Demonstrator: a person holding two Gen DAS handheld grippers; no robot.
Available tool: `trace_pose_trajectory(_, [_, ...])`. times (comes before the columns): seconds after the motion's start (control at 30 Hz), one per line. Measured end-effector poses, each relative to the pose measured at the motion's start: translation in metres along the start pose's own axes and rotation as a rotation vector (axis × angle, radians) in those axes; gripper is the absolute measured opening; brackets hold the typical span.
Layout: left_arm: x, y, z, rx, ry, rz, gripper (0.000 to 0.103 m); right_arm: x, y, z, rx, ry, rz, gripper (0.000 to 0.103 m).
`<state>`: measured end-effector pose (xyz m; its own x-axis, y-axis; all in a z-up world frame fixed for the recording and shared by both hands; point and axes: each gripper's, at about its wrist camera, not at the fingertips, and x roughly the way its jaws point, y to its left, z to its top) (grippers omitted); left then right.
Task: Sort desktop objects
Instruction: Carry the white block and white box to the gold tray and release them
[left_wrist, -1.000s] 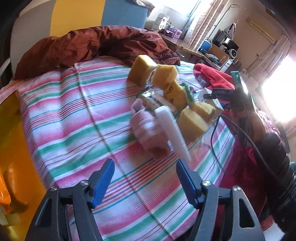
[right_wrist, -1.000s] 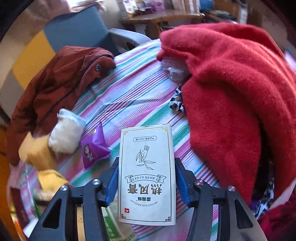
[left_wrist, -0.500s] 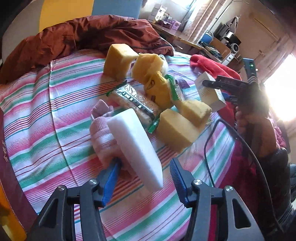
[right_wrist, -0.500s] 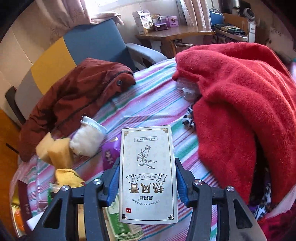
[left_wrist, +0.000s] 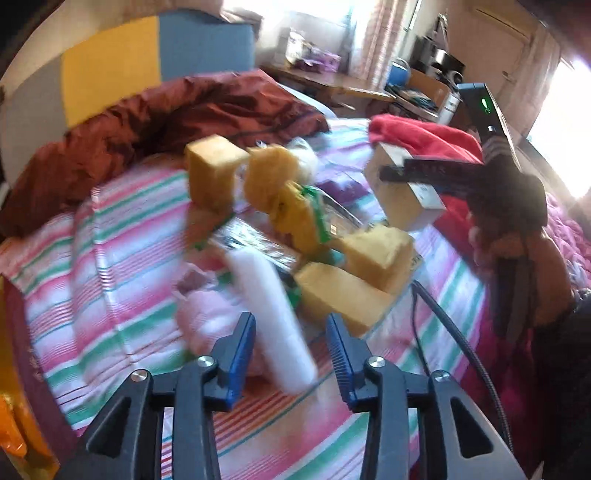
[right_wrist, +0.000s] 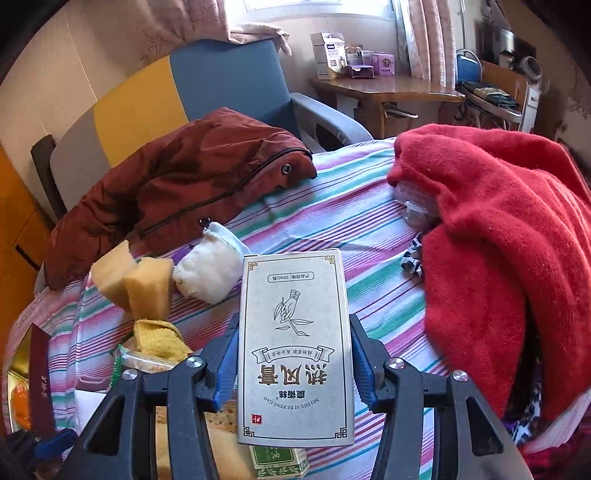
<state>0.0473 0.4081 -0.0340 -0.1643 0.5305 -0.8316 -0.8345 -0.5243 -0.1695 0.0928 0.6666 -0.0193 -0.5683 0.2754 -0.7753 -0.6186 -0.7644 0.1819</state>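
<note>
Left wrist view, lower centre: the left claw (left_wrist: 290, 356) is closing its blue-padded jaws around a long white foam block (left_wrist: 271, 321) that leans on a pink knitted cloth (left_wrist: 207, 317); the left pad looks to meet the block, the right pad stands apart from it, though motion blur hides the exact contact. Both things lie on a striped pink, green and white bedsheet (left_wrist: 122, 258), just beside a cluster of yellow sponge blocks (left_wrist: 343, 295) at frame centre. Right wrist view, lower centre: the right claw (right_wrist: 293, 363) is clamped on an upright white printed cardboard carton (right_wrist: 293, 350), held clear of the sheet, with a red fleece blanket (right_wrist: 498, 240) at the right and a rust-brown jacket (right_wrist: 177, 184) at upper left. A sound grasp probably calls for centring the block between the pads and excluding the cloth, since soft foam may compress and slip.
</note>
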Motion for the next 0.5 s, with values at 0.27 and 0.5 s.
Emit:
trace_pose_trajectory(0.27, [0.020, 0.007, 0.010, -0.047, 0.028, -0.015, 0.044, -0.007, -0.002, 0.004, 0.008, -0.018, 0.017, 0.053])
trace_pose_trajectory(0.5, [0.037, 0.019, 0.017, -0.093, 0.057, -0.024, 0.049, -0.012, -0.003, 0.007, 0.005, -0.034, 0.031, 0.053])
